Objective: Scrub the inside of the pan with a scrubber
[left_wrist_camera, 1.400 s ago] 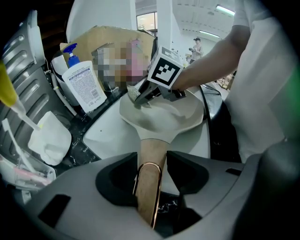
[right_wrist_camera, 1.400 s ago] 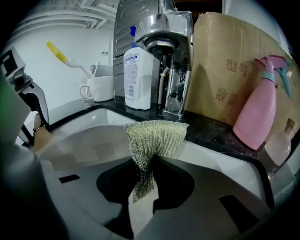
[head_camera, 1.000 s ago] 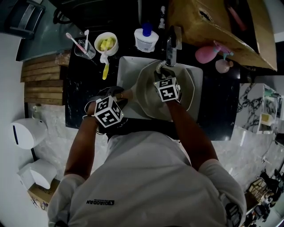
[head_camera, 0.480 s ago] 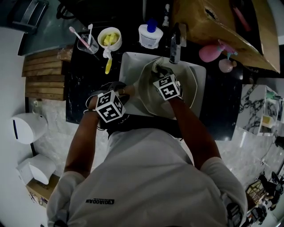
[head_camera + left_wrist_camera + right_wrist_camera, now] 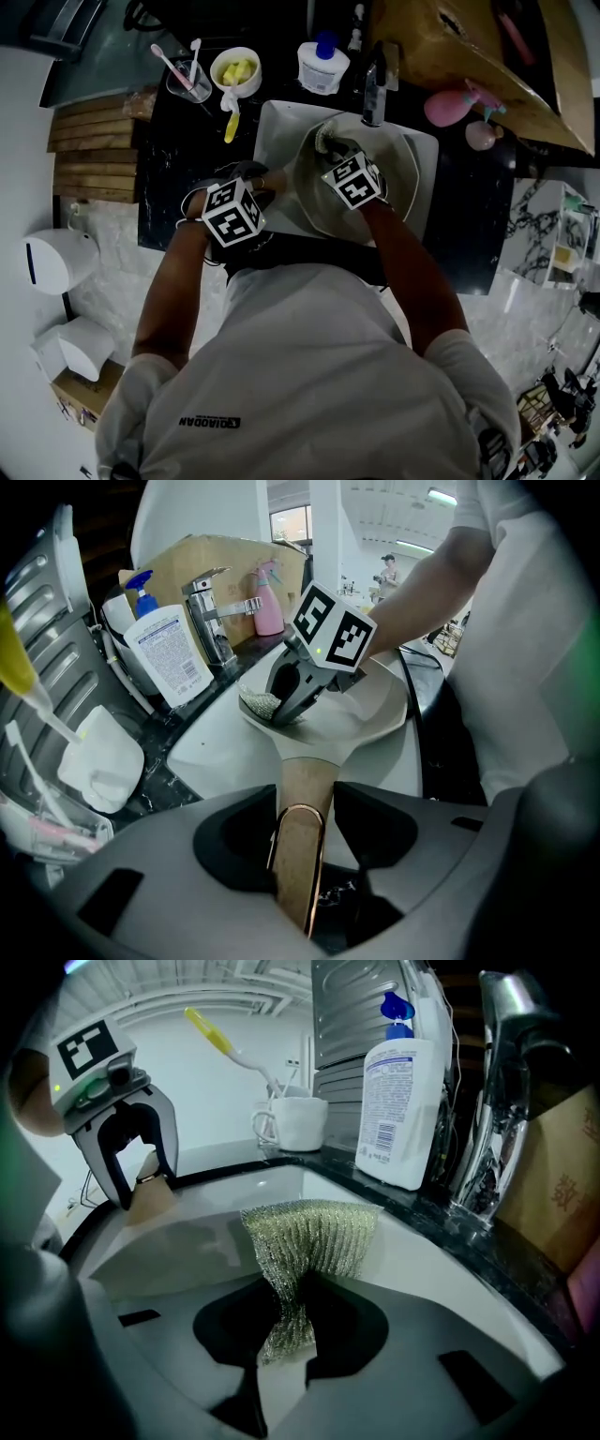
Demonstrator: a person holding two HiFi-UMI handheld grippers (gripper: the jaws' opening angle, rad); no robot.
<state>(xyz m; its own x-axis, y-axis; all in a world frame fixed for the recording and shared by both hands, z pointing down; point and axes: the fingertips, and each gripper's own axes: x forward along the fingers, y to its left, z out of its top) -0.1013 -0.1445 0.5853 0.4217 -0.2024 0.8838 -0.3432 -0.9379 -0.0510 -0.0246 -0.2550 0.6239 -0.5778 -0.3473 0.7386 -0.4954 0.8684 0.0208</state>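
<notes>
Dark counter [image 5: 469,225] surrounds a white sink [image 5: 272,131] with a faucet [image 5: 375,89] at its far edge. The pan [image 5: 398,169] lies in the basin with its handle [image 5: 307,775] pointing left. The left gripper [image 5: 305,808] is clamped on that handle, evidently to steady the pan against the rubbing. The right gripper [image 5: 286,1321] pinches a metallic mesh scrubber [image 5: 314,1232], whose free end fans out against the pan's inner wall on the far side, near the faucet. The pan seems to hold nothing else, though the dim light makes residue hard to judge. On the far counter stand a soap bottle [image 5: 323,66], a bowl [image 5: 214,77] of yellow pieces [image 5: 236,70] and a glass [image 5: 180,91] holding what look like toothbrushes.
</notes>
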